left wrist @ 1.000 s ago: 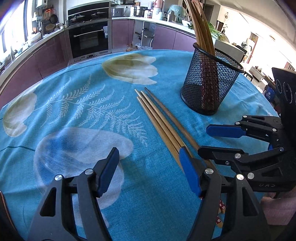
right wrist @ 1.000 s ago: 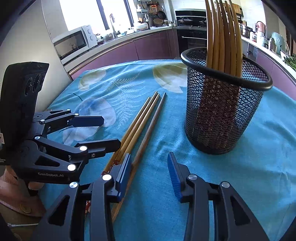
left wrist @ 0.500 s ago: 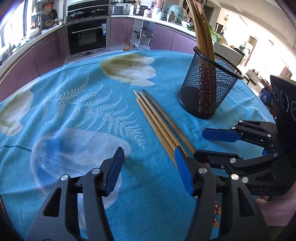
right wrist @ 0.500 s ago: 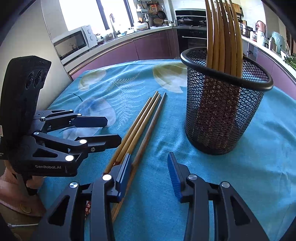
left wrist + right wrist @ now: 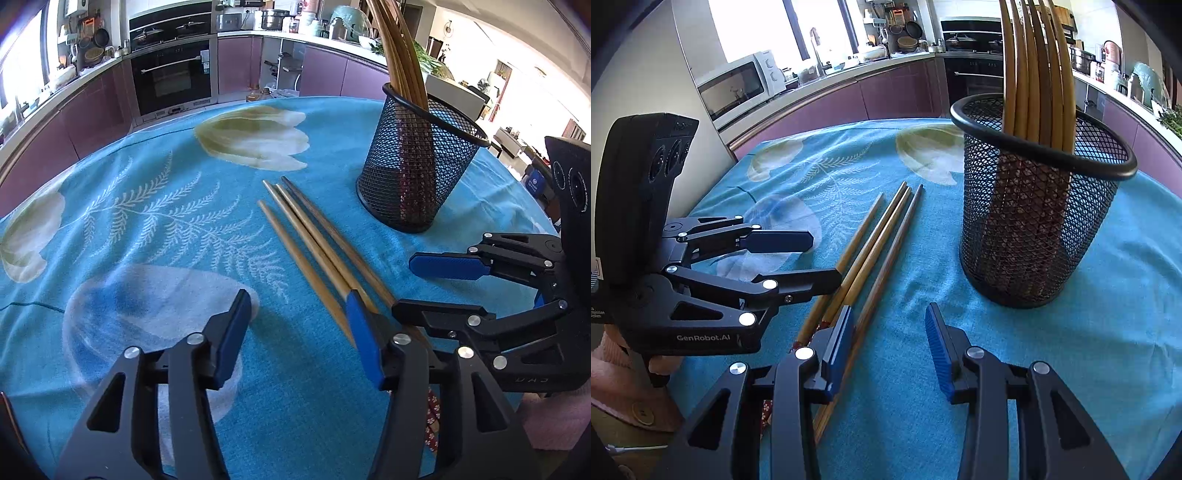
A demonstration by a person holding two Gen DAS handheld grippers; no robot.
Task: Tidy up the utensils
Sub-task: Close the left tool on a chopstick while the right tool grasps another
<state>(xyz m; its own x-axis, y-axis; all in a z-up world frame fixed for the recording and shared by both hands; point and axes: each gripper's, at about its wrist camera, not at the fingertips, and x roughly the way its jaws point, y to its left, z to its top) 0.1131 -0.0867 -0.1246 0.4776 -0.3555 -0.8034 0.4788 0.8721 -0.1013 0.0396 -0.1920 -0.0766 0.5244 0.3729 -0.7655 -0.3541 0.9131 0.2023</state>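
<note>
Several wooden chopsticks (image 5: 314, 240) lie side by side on the blue tablecloth; they also show in the right wrist view (image 5: 875, 243). A black mesh holder (image 5: 417, 173) stands upright to their right with several chopsticks in it, also seen in the right wrist view (image 5: 1034, 221). My left gripper (image 5: 295, 325) is open and empty, low over the cloth, its right finger over the near ends of the loose chopsticks. My right gripper (image 5: 890, 343) is open and empty, its left finger beside the chopsticks' near ends. Each gripper shows in the other's view: the right one (image 5: 436, 284), the left one (image 5: 812, 258).
The table (image 5: 147, 229) carries a blue floral cloth. Kitchen counters, an oven (image 5: 171, 81) and a microwave (image 5: 735, 85) lie beyond the far edge. The person's hand in a pink sleeve (image 5: 613, 354) holds the left gripper.
My left gripper has edged forward and a little right toward the chopsticks; the leftmost chopstick now lies slid back from the others. My right gripper has stayed put.
</note>
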